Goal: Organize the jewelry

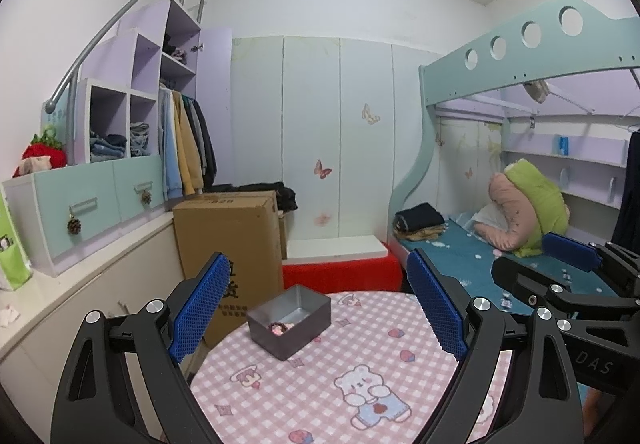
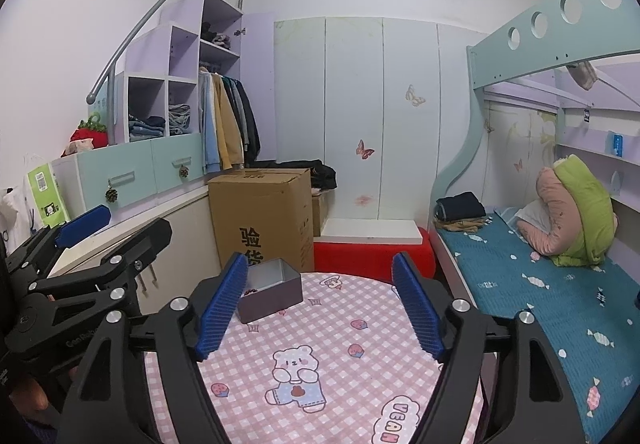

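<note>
A small grey open box (image 1: 289,320) stands on the far part of a round table with a pink checked cloth (image 1: 320,384). Small jewelry pieces (image 1: 278,328) lie inside it, pink and beaded. My left gripper (image 1: 320,308) is open and empty, held above the table with the box between its blue pads. My right gripper (image 2: 320,304) is open and empty; in its view the box (image 2: 270,294) sits behind its left pad and dark beads (image 2: 252,291) show inside. Each gripper shows at the edge of the other's view.
A tall cardboard box (image 1: 230,244) stands behind the table at the left. A red bench (image 1: 342,272) with a white board lies behind. A bunk bed with a blue sheet (image 2: 540,284) is at the right, a white counter (image 1: 60,292) at the left.
</note>
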Motion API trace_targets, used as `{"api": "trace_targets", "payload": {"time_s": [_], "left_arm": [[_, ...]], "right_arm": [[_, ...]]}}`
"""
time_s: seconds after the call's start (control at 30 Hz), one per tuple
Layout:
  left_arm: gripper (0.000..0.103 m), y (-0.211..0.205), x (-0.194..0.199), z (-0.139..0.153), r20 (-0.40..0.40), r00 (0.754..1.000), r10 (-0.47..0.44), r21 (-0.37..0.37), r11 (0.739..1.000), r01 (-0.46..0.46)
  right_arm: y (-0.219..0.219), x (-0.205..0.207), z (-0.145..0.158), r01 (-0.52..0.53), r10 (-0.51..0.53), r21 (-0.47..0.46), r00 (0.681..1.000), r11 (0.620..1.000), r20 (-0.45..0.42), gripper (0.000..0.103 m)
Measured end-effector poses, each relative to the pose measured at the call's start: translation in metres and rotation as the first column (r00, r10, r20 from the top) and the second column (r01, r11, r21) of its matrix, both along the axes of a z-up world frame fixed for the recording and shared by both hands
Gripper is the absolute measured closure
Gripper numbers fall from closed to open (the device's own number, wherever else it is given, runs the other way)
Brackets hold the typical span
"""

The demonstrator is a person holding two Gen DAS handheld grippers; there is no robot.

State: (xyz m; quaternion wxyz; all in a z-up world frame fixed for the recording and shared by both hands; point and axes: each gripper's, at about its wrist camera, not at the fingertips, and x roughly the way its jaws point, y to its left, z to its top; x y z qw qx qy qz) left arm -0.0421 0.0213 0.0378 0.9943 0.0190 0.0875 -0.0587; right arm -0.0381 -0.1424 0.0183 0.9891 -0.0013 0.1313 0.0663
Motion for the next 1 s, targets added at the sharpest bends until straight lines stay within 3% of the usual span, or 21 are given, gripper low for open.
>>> {"api": "trace_targets", "payload": {"time_s": [1.0], "left_arm": [[0.016,0.0004,0.0062,-0.0026,-0.019,1.0,0.002,0.005,1.0,-0.002]], "right_arm": [[0.0085,0.0053,-0.0077,0.007,-0.007,-0.007,1.0,1.0,-0.018,0.029]]}}
